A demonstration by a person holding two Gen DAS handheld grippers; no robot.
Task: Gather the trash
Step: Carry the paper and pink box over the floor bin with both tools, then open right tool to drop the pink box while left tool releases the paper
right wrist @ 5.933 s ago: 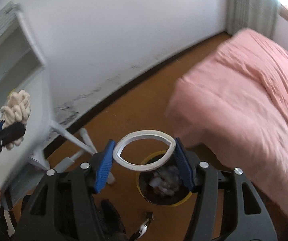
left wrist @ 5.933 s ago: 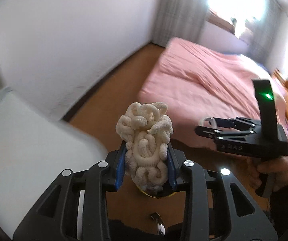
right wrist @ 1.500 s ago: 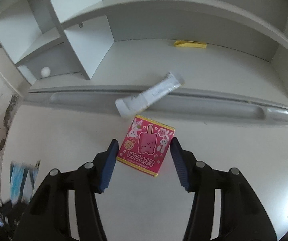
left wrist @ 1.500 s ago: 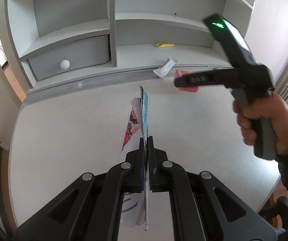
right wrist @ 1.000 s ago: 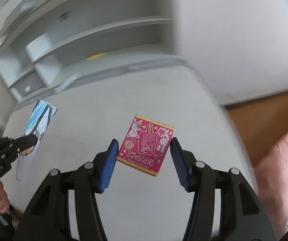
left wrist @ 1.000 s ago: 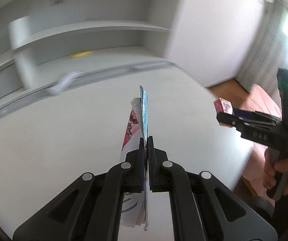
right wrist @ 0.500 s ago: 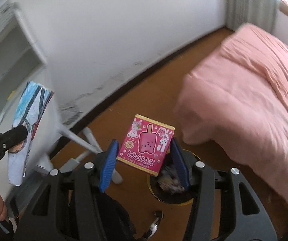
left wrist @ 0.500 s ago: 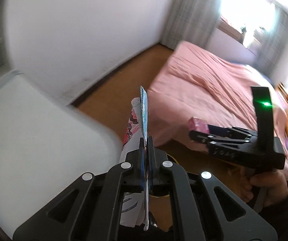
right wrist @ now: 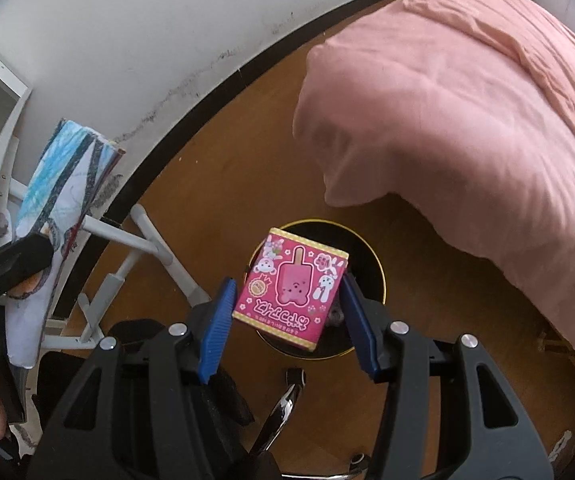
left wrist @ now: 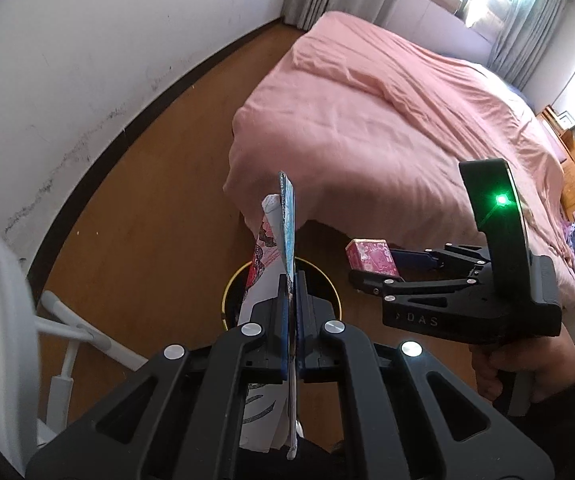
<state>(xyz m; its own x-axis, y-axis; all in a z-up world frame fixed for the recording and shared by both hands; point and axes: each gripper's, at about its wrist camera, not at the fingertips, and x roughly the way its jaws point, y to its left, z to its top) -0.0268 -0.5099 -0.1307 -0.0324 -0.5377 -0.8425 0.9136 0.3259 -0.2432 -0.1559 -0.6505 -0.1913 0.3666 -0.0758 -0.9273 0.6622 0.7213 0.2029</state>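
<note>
My left gripper is shut on a sheet of drawn-on paper, held edge-on above a black trash bin with a yellow rim on the floor. In the right wrist view the same paper shows blue crayon marks at the left. My right gripper is shut on a pink ice-pop box, held over the bin, which has some trash inside. From the left wrist view the right gripper with the pink box hangs just right of the bin.
A bed with a pink cover stands close to the bin on the right. A white desk edge and its legs are at the left. A white wall with a dark skirting runs behind. Brown wooden floor surrounds the bin.
Both grippers swung away from the white desk and shelves and sank toward the floor. They now hang over the bin, each holding the same item as before.
</note>
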